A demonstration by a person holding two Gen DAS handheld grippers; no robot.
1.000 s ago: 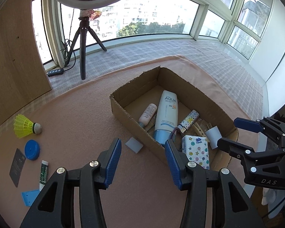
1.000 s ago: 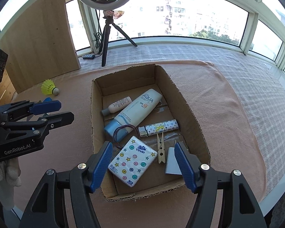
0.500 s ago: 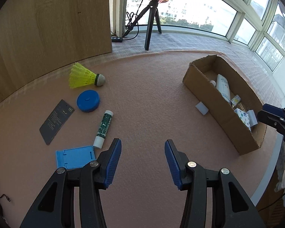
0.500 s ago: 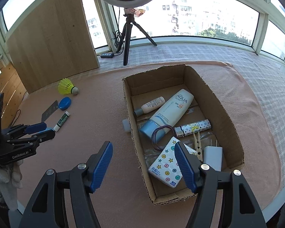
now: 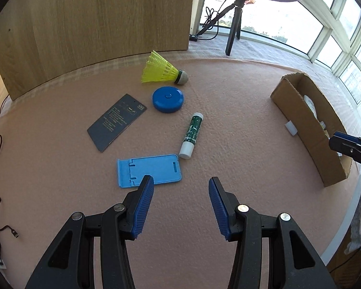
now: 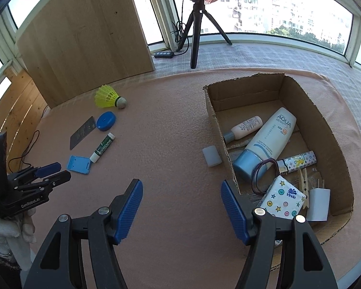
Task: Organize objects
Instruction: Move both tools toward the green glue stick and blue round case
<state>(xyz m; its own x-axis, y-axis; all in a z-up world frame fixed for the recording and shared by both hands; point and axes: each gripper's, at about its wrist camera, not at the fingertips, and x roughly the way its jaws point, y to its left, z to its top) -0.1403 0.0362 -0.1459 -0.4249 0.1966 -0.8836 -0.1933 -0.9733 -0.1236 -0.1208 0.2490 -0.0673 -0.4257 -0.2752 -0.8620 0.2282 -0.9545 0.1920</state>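
Blue plastic phone stand lies flat on the pink mat, slotted face up, beside a green tube. My left gripper hovers above it, jaws half open, empty; my right gripper likewise.

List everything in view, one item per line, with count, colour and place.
shuttlecock: 1, yellow, far end of mat
round case: 1, blue, beside shuttlecock
card: 1, dark grey, left of case
tube: 1, green-white, mid-mat
phone stand: 1, blue, flat, nearest left gripper
small block: 1, pale, outside box wall
cardboard box: 1, brown, right of mat
sunscreen bottle: 1, white-blue, in box
tissue pack: 1, white patterned, in box
left gripper: open, empty
right gripper: open, empty
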